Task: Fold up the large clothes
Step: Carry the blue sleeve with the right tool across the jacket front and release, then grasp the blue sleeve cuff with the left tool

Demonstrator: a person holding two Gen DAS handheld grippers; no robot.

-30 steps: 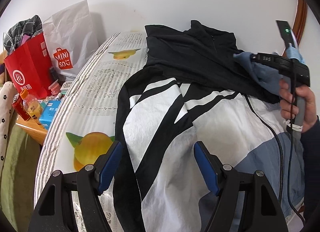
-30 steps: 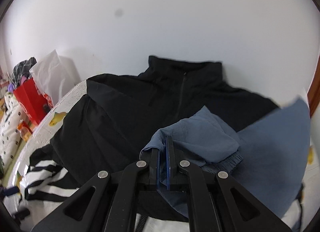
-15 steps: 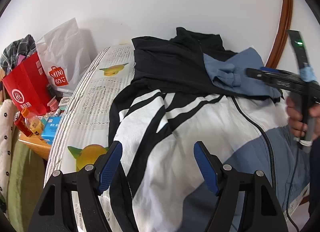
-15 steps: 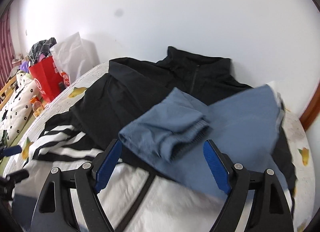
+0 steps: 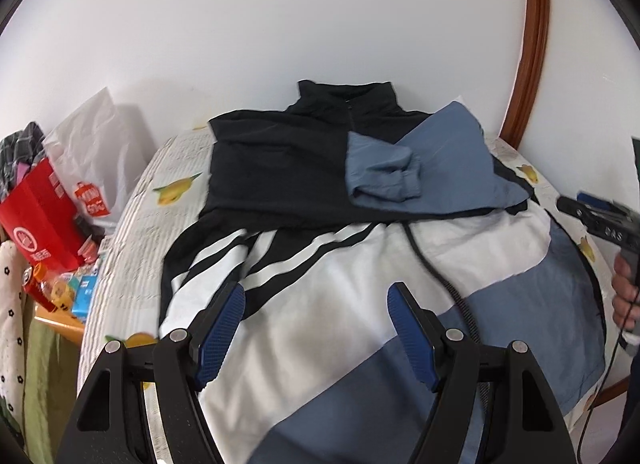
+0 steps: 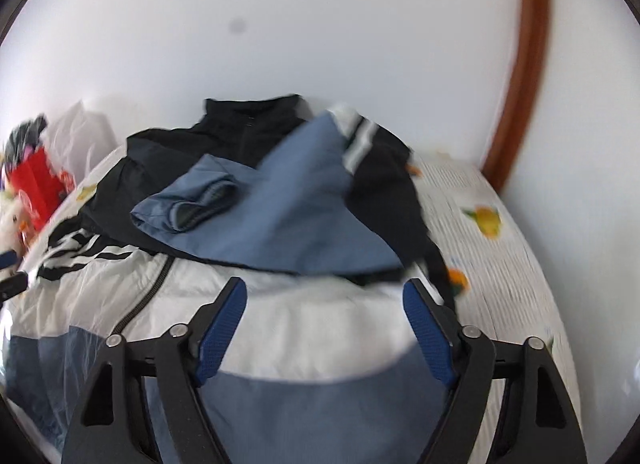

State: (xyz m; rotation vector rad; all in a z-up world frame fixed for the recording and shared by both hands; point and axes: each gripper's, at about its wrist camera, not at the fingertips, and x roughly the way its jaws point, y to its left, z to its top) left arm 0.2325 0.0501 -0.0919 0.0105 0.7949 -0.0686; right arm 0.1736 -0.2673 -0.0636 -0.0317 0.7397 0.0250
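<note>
Bright, even daylight fills both views, and the plain white wall is nearly washed out. A soft shadow falls behind the crinkled white plastic bag. Fisheye bending curves the brown wooden frame. The right wrist view is motion-blurred, smearing the lemon-printed tablecloth.
</note>
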